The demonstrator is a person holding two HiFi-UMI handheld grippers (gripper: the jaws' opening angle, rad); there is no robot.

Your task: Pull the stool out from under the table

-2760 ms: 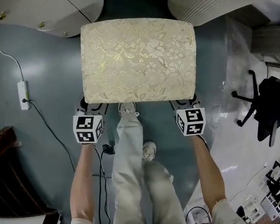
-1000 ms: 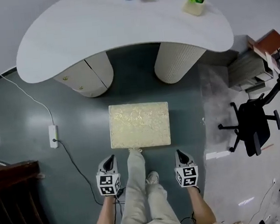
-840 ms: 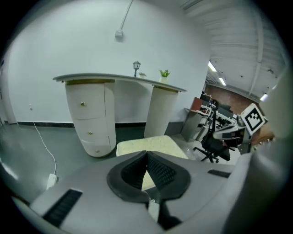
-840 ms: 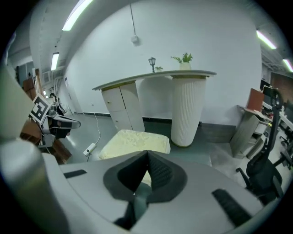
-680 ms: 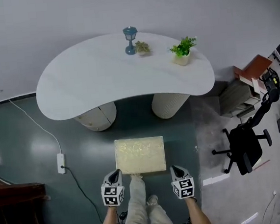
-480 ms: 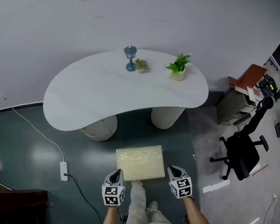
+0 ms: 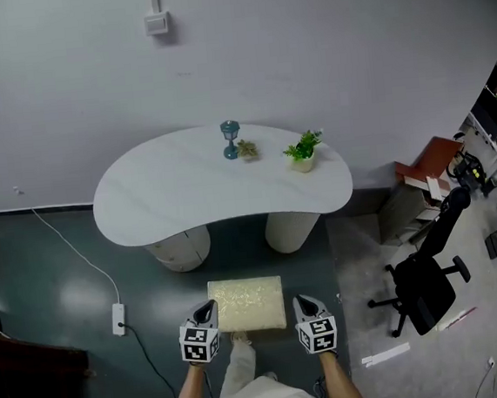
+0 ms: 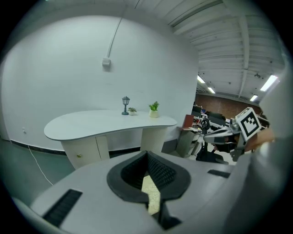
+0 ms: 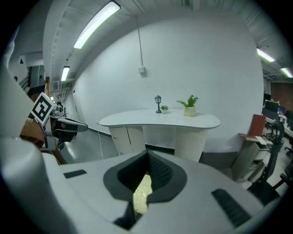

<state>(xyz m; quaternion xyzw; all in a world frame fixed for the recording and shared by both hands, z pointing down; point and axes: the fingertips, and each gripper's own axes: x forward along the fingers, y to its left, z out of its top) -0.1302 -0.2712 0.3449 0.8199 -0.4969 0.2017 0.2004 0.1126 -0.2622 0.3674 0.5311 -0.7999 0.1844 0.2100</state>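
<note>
The stool (image 7: pixel 246 304), a low rectangular seat in cream floral fabric, stands on the dark floor just in front of the white kidney-shaped table (image 7: pixel 222 196), clear of its top. My left gripper (image 7: pixel 207 308) is raised beside the stool's front left corner, shut and holding nothing. My right gripper (image 7: pixel 299 302) is likewise by the front right corner, shut and empty. In the left gripper view the jaws (image 8: pixel 148 157) are together, with a sliver of stool fabric (image 8: pixel 151 197) showing below them. The right gripper view shows the same: shut jaws (image 9: pixel 147 155), stool fabric (image 9: pixel 142 194) beneath.
The table rests on two rounded pedestals (image 7: pixel 291 229) and carries a small lamp (image 7: pixel 231 139) and a potted plant (image 7: pixel 301 152). A power strip (image 7: pixel 118 318) with its cable lies on the floor at left. A black office chair (image 7: pixel 423 286) stands at right.
The head view has pulled up and back: the stool looks smaller, and the whole table and wall have come into sight. Both grippers, earlier at the stool's front corners, have stayed shut.
</note>
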